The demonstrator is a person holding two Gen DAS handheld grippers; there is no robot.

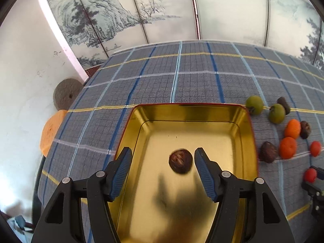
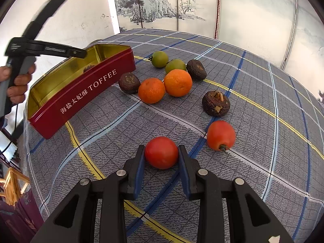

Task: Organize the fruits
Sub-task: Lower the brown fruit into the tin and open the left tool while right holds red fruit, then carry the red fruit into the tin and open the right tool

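The right gripper (image 2: pixel 161 158) is pinching a smooth, soft tomato (image 2: pixel 161 152) round its middle, so squeeze gently. The left gripper (image 1: pixel 162 170) is hanging spread over the tin (image 1: pixel 250 133).

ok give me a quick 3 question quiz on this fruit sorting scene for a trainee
1. True or false: the left gripper is clamped on the dark brown fruit in the toffee tin.
2. What sits between the fingers of the right gripper? A) an orange B) a red tomato C) a green fruit
3. Fill in: ___ oranges lie on the cloth.

Key
1. False. Its jaws stand wide apart, and the fruit is blurred below them.
2. B, the red tomato, with both pads against its sides.
3. Two: one orange and another orange.
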